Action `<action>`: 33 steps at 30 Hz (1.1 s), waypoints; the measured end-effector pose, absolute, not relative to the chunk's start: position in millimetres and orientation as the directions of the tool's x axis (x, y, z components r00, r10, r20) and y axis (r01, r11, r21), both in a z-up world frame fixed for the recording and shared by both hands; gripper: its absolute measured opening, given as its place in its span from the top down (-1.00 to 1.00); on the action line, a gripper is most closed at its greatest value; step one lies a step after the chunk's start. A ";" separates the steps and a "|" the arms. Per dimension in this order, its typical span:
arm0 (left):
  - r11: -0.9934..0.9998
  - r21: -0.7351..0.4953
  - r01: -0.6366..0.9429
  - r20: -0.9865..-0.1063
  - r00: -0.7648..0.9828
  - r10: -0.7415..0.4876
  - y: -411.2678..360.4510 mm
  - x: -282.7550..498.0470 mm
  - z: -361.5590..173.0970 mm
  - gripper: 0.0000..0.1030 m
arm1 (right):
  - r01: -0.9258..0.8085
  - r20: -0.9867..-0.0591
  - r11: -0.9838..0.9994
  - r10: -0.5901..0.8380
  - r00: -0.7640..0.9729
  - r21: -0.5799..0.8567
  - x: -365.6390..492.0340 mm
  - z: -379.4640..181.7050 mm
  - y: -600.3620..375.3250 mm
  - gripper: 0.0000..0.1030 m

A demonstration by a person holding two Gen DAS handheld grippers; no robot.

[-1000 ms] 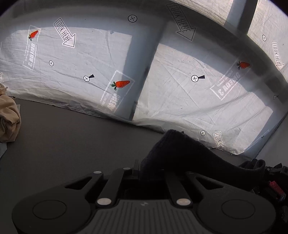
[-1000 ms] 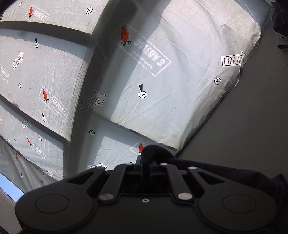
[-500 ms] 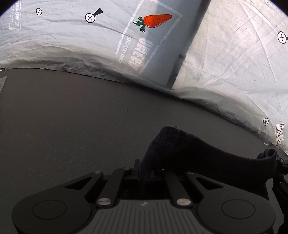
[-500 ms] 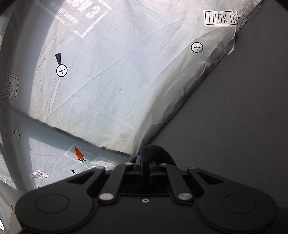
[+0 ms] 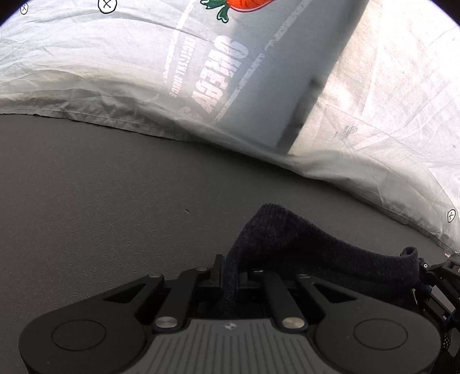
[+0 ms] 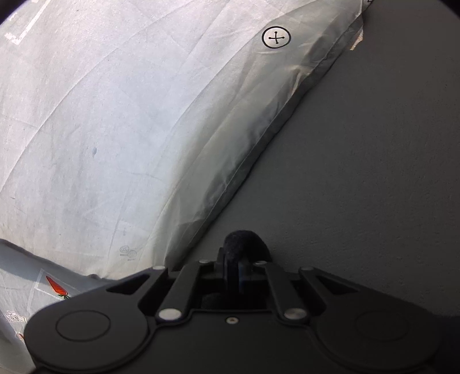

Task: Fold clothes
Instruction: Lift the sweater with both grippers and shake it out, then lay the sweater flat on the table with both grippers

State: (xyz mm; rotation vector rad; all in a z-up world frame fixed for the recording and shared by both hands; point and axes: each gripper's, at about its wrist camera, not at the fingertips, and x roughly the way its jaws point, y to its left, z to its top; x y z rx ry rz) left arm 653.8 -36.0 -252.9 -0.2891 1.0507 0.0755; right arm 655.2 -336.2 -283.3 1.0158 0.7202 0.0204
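Now, left gripper point(image 5: 230, 276): your fingers clamp the dark knit garment point(image 5: 302, 244).
Right gripper point(image 6: 241, 270): clamped on its other end.
Garment: above the grey surface point(image 5: 100, 187), near the white sheet point(image 5: 388, 100).

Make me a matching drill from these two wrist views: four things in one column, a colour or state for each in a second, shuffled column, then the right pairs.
Things:
1. dark navy knitted garment
2. printed carrot picture
3. flat table surface
4. crumpled white printed sheet

Colour or state:
A. orange with green leaves
B. plain dark grey, matte
C. pinched in the left gripper and the right gripper
D. pale, creased, marked with crossed circles

Pairs: 1-C, 2-A, 3-B, 4-D
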 end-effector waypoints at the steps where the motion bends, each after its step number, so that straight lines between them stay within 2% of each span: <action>1: 0.958 -0.204 -0.200 -0.866 0.494 -0.082 -34.8 654.8 -252.3 0.80 | 0.307 -0.543 0.549 0.339 0.768 0.777 656.1 -282.9 -336.3 0.87; 2: 0.957 -0.207 -0.204 -0.870 0.486 -0.085 -33.8 656.0 -250.9 0.77 | 0.310 -0.546 0.544 0.350 0.761 0.780 657.1 -282.2 -337.6 0.82; 4: 0.961 -0.182 -0.209 -0.875 0.479 -0.061 -34.4 655.4 -242.8 0.37 | 0.317 -0.556 0.534 0.378 0.740 0.784 659.4 -278.4 -342.4 0.73; 6: 0.972 -0.146 -0.184 -0.856 0.517 -0.031 -39.2 647.5 -228.1 0.18 | 0.309 -0.562 0.550 0.382 0.734 0.776 653.7 -264.7 -349.4 0.53; 8: 0.982 -0.113 -0.152 -0.832 0.554 -0.010 -42.4 631.9 -210.6 0.03 | 0.293 -0.564 0.573 0.377 0.735 0.765 644.5 -248.4 -357.0 0.15; 9: 0.985 -0.101 -0.140 -0.821 0.571 -0.003 -43.1 621.9 -201.6 -0.12 | 0.280 -0.559 0.586 0.372 0.741 0.760 636.5 -240.3 -360.9 0.13; 10: 0.987 -0.097 -0.131 -0.811 0.585 -0.002 -43.3 610.7 -193.8 -0.17 | 0.260 -0.549 0.598 0.370 0.750 0.758 624.7 -230.8 -366.0 0.13; 12: 0.989 -0.093 -0.113 -0.804 0.595 -0.008 -45.4 586.4 -181.4 -0.24 | 0.232 -0.545 0.630 0.362 0.757 0.741 596.6 -216.1 -375.1 0.10; 14: 0.991 -0.088 -0.104 -0.808 0.589 -0.010 -49.2 558.3 -172.3 -0.32 | 0.211 -0.553 0.673 0.345 0.758 0.709 565.4 -202.8 -383.8 -0.04; 18: 0.994 -0.081 -0.072 -0.833 0.552 -0.028 -62.9 492.4 -170.0 -0.44 | 0.191 -0.630 0.804 0.268 0.729 0.563 493.3 -187.8 -395.7 -0.21; 23: 0.998 -0.043 -0.044 -0.874 0.486 -0.016 -82.9 404.5 -184.6 -0.58 | 0.177 -0.705 0.916 0.143 0.694 0.361 387.1 -175.4 -400.9 -0.59; 25: 0.999 -0.026 -0.038 -0.883 0.470 -0.005 -89.6 372.5 -191.7 -0.66 | 0.186 -0.721 0.933 0.100 0.686 0.307 354.3 -176.2 -404.3 -0.64; 28: 1.000 -0.009 -0.002 -0.895 0.446 -0.007 -97.9 337.3 -200.7 -0.68 | 0.238 -0.749 0.939 0.032 0.661 0.249 318.2 -188.3 -414.7 -0.65; 33: 0.997 0.066 0.030 -0.895 0.444 0.046 -100.3 308.0 -206.4 -0.70 | 0.286 -0.762 0.914 0.038 0.647 0.289 282.8 -207.5 -428.0 -0.65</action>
